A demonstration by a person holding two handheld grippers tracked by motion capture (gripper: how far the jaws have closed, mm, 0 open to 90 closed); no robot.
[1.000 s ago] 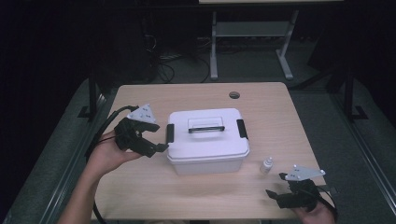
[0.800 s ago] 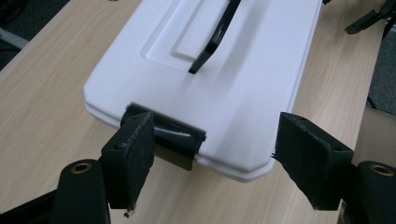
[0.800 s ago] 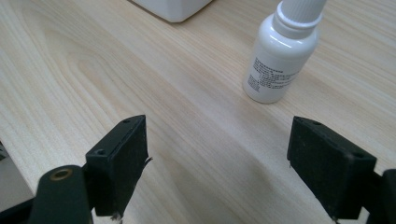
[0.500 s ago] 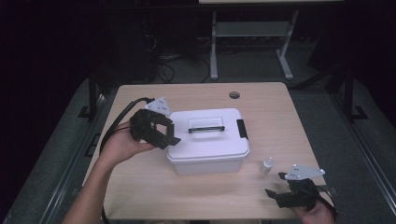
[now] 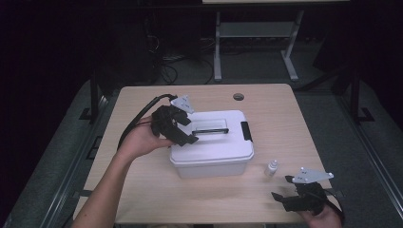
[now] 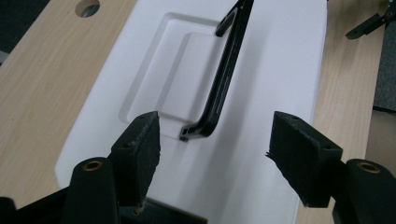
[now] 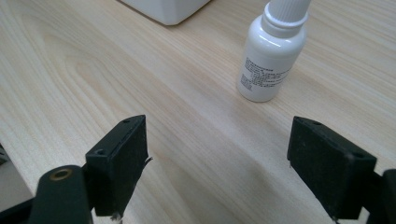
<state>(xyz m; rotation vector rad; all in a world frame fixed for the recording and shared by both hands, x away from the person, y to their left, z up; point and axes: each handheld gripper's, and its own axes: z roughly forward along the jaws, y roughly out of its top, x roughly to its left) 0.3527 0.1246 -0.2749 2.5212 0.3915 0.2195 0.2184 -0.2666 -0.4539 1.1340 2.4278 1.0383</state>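
A white lidded box (image 5: pixel 214 152) with a black carry handle (image 5: pixel 211 129) lying flat in its lid recess stands mid-table. My left gripper (image 5: pixel 189 129) hovers over the lid's left end, open. Its jaws have just been closing a little, and in the left gripper view (image 6: pixel 217 154) the handle's near end (image 6: pixel 196 130) lies just beyond the tips, between the pads and touched by neither. A small white dropper bottle (image 5: pixel 271 168) stands upright right of the box. My right gripper (image 5: pixel 283 187) rests open at the front right, with the bottle (image 7: pixel 273 56) ahead of its jaws (image 7: pixel 217 158).
The wooden table (image 5: pixel 142 199) has a round cable hole (image 5: pixel 238 97) near its far edge. A black latch (image 5: pixel 245 130) sits on the box's right side. Dark floor, cables and a desk frame (image 5: pixel 218 52) lie beyond the table.
My left gripper has moved right, from beside the box's left end to over the lid near the handle. The right gripper, box and bottle have stayed put.
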